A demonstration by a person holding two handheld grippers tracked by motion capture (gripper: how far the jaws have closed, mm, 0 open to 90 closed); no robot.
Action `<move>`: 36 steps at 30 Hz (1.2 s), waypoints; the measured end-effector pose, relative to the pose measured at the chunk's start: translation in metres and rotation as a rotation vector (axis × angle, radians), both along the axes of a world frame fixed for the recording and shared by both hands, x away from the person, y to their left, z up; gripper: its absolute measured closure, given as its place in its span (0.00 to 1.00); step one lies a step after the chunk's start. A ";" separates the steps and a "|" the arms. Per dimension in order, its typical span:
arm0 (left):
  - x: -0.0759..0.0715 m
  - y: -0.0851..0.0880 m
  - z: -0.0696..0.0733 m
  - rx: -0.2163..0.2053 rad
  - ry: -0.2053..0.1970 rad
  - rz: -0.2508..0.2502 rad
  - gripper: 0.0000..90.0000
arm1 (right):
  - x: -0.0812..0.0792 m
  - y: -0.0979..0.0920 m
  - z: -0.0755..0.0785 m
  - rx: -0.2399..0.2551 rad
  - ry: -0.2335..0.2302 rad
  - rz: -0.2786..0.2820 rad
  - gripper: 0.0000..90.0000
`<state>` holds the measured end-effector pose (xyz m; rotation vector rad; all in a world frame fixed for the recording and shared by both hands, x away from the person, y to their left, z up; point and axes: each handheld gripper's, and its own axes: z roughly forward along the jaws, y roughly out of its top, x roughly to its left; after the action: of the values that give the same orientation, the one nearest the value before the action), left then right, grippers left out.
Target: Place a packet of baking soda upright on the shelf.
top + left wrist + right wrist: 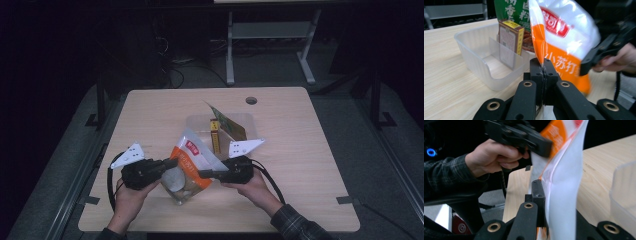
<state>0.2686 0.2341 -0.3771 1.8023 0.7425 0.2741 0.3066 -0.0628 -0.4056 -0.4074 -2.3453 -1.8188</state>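
Overhead, a pale wood table (150, 115) stands in a dark room; at its six o'clock, left gripper (169, 163) and right gripper (204, 173) each pinch the orange-white pouch (192, 160), a clear bin (197, 122) at one o'clock.

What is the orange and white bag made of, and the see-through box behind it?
The orange and white bag looks like thin glossy plastic film: it shines, creases and bends where both grippers pinch it. The see-through box looks like frosted, stiff plastic: you can see the wooden table dimly through its walls, and it keeps its shape.
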 end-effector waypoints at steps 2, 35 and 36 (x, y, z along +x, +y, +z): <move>0.001 -0.003 -0.004 0.013 0.010 -0.006 0.98 | -0.001 0.002 0.005 -0.005 -0.018 0.010 1.00; 0.008 0.002 -0.036 0.168 0.100 0.018 0.46 | 0.022 0.004 0.083 -0.165 -0.226 -0.213 1.00; 0.009 0.002 -0.037 0.160 0.098 0.021 0.46 | 0.023 0.004 0.085 -0.165 -0.230 -0.219 1.00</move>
<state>0.2772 0.2363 -0.4145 1.9711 0.8281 0.2671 0.3300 -0.0592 -0.3205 -0.5190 -2.7154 -1.8578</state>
